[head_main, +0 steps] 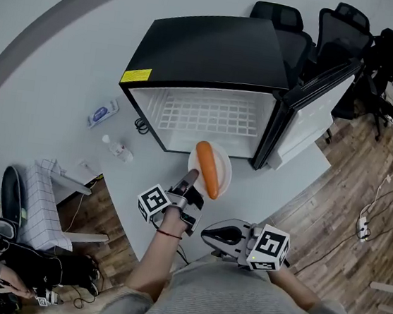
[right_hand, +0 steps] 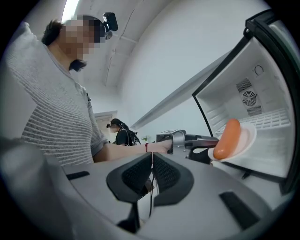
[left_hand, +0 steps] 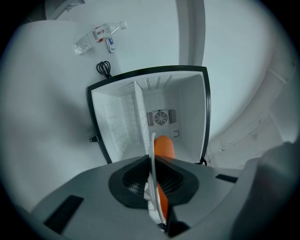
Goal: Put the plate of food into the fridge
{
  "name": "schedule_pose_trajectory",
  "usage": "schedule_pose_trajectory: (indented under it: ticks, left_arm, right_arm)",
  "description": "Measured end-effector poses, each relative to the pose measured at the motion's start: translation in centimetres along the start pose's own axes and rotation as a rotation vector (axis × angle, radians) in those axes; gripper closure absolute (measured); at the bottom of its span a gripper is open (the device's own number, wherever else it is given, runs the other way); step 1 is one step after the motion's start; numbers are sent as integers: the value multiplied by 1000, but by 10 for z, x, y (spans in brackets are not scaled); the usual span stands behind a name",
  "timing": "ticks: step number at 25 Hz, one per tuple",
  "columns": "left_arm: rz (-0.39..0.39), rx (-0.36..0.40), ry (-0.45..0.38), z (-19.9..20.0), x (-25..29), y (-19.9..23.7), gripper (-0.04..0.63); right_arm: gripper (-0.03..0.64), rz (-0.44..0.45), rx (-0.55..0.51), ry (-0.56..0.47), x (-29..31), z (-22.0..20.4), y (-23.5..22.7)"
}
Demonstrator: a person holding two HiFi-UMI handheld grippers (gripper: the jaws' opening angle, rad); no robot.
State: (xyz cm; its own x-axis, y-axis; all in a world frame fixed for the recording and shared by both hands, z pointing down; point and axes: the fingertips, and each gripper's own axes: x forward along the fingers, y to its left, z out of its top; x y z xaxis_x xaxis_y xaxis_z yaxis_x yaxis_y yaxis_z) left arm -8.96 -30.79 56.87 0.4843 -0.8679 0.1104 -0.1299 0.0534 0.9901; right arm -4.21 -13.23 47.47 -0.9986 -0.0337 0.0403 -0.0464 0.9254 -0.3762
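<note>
Plate (head_main: pixel 224 172) with sausage (head_main: pixel 208 170), pinched at its rim by my left gripper (head_main: pixel 192 178), hangs before the open mini fridge (head_main: pixel 210 48) at twelve o'clock; I must slide it in level. Right gripper (head_main: pixel 215 235) clenched, empty.

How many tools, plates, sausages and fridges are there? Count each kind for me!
tools: 2 (left tool, right tool)
plate: 1
sausage: 1
fridge: 1
total: 5
</note>
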Motion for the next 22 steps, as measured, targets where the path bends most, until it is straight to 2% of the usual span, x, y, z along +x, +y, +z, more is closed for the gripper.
schedule_pose_trajectory:
  ticks: [3, 9, 22]
  left_arm:
    - [7, -2, -14, 9, 13, 1, 565]
    - [22, 7, -68, 28, 38, 3, 565]
    - [120, 16, -270, 77, 70, 23, 565]
  right_arm:
    - [601, 20, -4, 23, 4, 0, -9]
    - [601, 5, 25, 41, 5, -1, -24]
    - [601, -14, 63, 60, -1, -8, -36]
